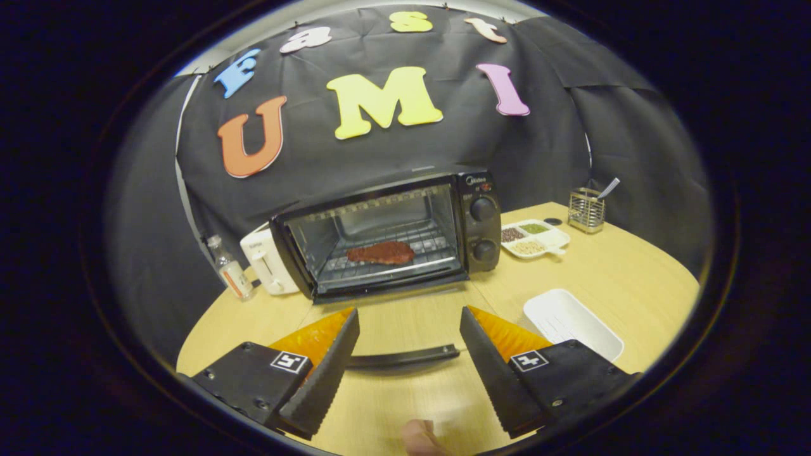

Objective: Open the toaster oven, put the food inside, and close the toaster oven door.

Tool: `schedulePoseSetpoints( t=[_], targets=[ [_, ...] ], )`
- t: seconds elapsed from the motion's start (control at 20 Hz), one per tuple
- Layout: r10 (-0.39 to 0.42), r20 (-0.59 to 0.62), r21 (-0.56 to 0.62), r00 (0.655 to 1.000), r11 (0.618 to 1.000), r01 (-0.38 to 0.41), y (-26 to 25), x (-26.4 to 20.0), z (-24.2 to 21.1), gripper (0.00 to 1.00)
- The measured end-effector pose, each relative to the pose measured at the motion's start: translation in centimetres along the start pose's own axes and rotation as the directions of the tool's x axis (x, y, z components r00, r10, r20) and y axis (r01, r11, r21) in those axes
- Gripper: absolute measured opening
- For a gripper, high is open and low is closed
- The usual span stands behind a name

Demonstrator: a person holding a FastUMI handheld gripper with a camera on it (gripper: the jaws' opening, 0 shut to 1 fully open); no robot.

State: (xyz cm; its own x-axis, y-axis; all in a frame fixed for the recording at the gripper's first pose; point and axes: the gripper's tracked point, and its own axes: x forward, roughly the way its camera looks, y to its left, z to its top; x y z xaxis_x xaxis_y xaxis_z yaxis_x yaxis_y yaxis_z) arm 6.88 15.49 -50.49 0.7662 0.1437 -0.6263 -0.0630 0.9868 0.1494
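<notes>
Steak (pixel 381 252) on rack inside open toaster oven (pixel 386 234), frame centre. Divided dish (pixel 535 239) right: three seed fills. White tray (pixel 573 323) empty. Gripper (pixel 409 329) spread wide, holding nothing. Door glass hard to discern.

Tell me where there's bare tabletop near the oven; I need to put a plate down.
Bare wood lies between the white tray and the metal holder, right of the toaster oven. The oven's lowered door fills the space ahead of the open gripper. Left, a toaster and bottle crowd the edge.
</notes>
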Motion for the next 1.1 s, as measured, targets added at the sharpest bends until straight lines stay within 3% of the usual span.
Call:
schedulePoseSetpoints(
  t=[0.4,0.7,1.1],
  targets=[
    [0.014,-0.139,-0.128,0.99,0.991,-0.032,1.4,0.4,-6.9,1.0],
    [-0.019,-0.231,-0.114,0.973,0.993,-0.007,0.9,2.7,-9.6,1.0],
    [-0.032,-0.221,-0.138,0.975,0.99,0.001,1.1,3.1,-8.4,1.0]
  ],
)
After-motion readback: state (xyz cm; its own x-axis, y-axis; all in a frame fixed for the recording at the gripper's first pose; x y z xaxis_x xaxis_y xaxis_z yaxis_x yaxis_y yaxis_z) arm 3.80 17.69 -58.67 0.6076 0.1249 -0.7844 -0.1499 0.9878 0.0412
